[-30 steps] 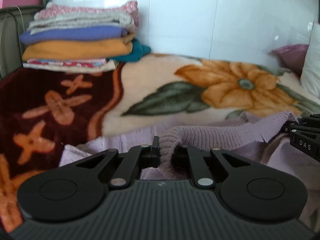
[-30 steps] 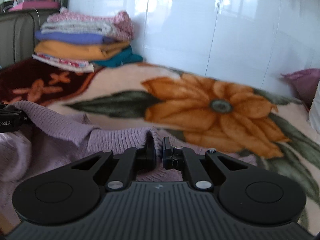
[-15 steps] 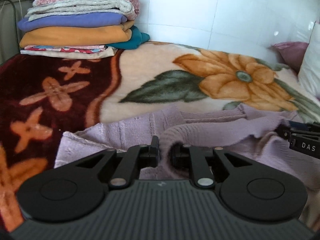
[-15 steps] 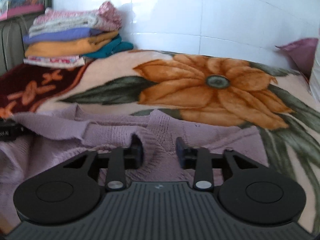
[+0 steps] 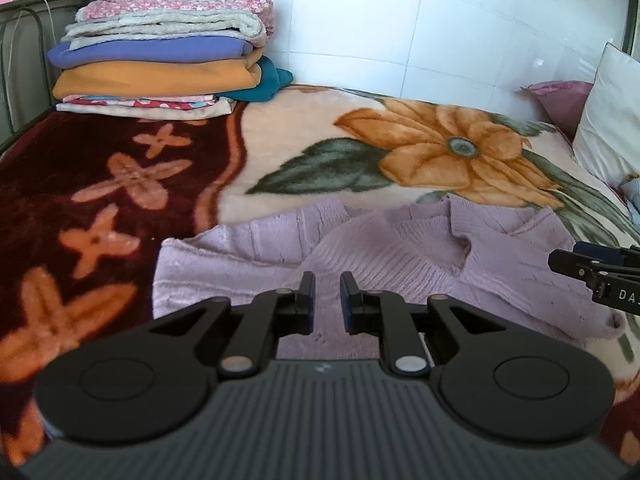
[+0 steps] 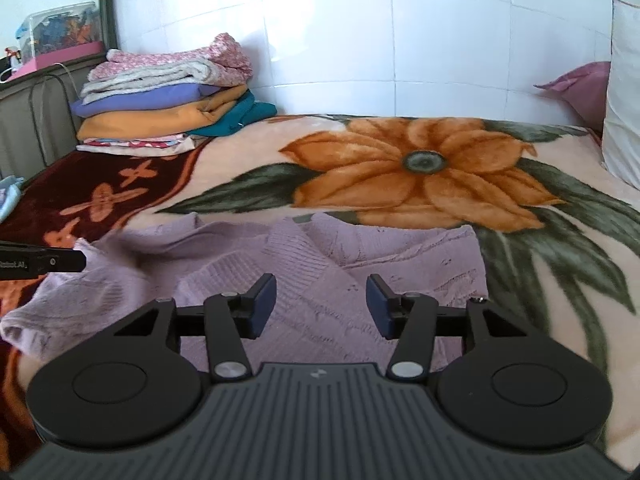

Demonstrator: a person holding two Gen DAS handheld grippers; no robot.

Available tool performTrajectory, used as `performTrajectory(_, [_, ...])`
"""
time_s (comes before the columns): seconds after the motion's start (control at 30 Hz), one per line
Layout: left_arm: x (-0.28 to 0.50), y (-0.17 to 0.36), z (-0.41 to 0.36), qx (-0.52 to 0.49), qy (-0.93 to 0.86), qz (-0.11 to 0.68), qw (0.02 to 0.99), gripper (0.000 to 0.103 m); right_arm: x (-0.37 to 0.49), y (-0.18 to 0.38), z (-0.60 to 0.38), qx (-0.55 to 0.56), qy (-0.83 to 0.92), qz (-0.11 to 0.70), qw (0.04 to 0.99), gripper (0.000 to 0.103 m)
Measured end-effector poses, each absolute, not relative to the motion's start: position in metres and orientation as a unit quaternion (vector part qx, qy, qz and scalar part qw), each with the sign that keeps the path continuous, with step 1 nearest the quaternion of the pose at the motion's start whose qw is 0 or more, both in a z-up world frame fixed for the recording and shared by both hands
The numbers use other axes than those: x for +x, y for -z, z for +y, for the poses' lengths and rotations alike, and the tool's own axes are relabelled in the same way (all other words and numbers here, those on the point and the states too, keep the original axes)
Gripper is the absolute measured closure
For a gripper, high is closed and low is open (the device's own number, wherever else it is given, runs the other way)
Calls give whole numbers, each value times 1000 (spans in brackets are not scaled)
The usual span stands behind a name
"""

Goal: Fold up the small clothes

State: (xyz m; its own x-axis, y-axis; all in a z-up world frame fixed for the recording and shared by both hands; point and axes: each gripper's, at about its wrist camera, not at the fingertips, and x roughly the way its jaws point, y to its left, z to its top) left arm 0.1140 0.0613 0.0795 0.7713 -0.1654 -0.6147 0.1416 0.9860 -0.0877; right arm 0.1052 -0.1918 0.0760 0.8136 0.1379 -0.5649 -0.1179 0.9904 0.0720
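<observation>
I see the bed's flowered blanket (image 5: pixel 304 136) filling both views, maroon on the left, cream with an orange bloom on the right. A stack of folded clothes (image 5: pixel 168 64) sits at its far left corner against the tiled wall; pillows (image 6: pixel 624 92) lean at the far right. The lilac knit sweater (image 6: pixel 360 280) lies on the blanket just ahead of me, rumpled, one sleeve crossed over the body. My right tongs (image 6: pixel 322 304) hover above it, spread wide — nothing between them. My left tongs (image 5: pixel 327 300) hang slightly parted over the knit, gripping nothing.
</observation>
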Motion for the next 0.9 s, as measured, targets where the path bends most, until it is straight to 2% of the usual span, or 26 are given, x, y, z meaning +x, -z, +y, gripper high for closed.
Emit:
performTrajectory(0.33, [97, -76, 52, 10, 101, 341, 934, 85, 81, -71, -167, -39, -106, 304, 946, 43])
performTrajectory(0.43, [97, -70, 50, 20, 111, 352, 929, 71, 83, -66, -161, -57, -110, 309, 943, 43])
performTrajectory(0.63, [97, -60, 44, 32, 115, 364, 924, 59, 86, -53, -154, -86, -111, 319, 937, 43])
performTrajectory(0.9, [101, -49, 32, 57, 120, 369, 920, 59, 94, -43, -153, -92, -110, 319, 937, 42])
